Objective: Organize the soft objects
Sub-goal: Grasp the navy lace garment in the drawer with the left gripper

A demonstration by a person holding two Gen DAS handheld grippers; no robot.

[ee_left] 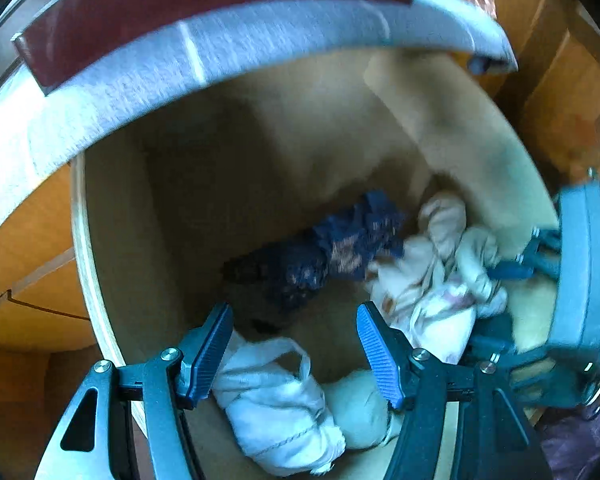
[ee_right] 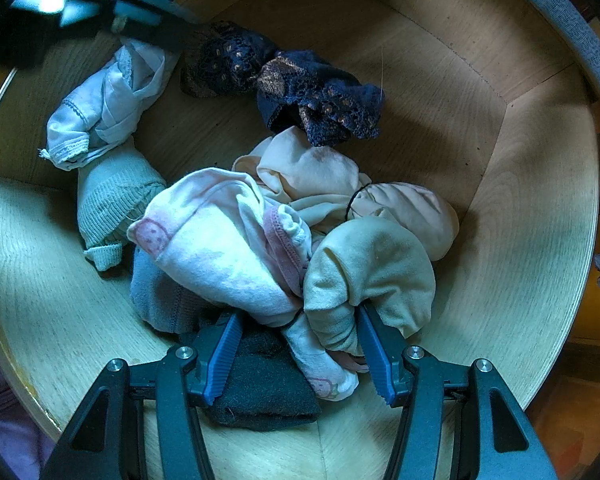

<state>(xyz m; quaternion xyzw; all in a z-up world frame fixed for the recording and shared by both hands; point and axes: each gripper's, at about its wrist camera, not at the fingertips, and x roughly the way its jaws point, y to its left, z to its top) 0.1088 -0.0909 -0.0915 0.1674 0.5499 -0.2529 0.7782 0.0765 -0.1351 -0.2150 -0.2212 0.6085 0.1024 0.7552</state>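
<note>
Garments (ee_right: 260,240) are heaped in a wooden drawer (ee_right: 540,200): a navy lace piece (ee_right: 300,88), a white roll (ee_right: 100,108) and a pale bundle at the middle. The right gripper (ee_right: 296,344) is set with jaws apart astride the bundle's lower edge, nothing clamped. The left gripper (ee_left: 296,344) is held with jaws apart above the white roll. Risk is judged: several pieces lifted together, since they are tangled and overlapping.

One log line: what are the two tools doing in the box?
left tool: open over white bundle | right tool: astride cloth pile, grip unclear
</note>
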